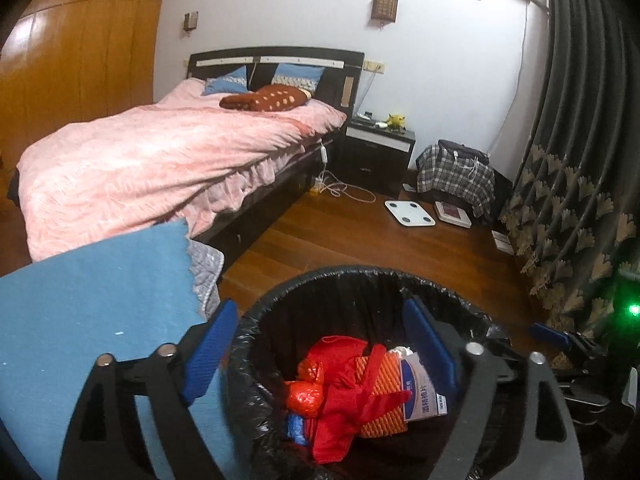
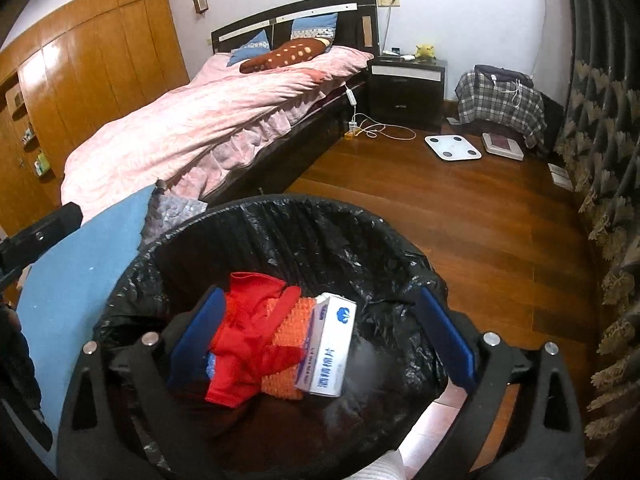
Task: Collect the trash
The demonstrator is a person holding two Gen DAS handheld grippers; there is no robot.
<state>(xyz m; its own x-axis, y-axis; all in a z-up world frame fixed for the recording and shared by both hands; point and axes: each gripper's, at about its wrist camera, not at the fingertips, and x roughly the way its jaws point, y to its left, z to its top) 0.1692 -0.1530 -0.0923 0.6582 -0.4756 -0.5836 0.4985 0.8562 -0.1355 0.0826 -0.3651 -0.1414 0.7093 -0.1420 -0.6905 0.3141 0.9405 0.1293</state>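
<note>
A round bin lined with a black bag (image 1: 360, 280) (image 2: 280, 216) stands on the wood floor right below both grippers. Inside lie a red plastic bag (image 1: 344, 392) (image 2: 248, 332), an orange foam net (image 1: 386, 392) (image 2: 288, 344) and a white and blue carton (image 1: 420, 388) (image 2: 330, 348). My left gripper (image 1: 320, 340) is open and empty over the bin; its left finger is outside the rim, its right finger inside. My right gripper (image 2: 320, 332) is open and empty above the bin's opening.
A blue cloth (image 1: 92, 320) (image 2: 80, 248) lies beside the bin on the left. A bed with a pink quilt (image 1: 160, 160) (image 2: 208, 120) fills the left. A nightstand (image 2: 406, 88), a white scale (image 2: 452, 146), a plaid bag (image 2: 500, 100) and dark curtains (image 2: 600, 160) stand behind and right.
</note>
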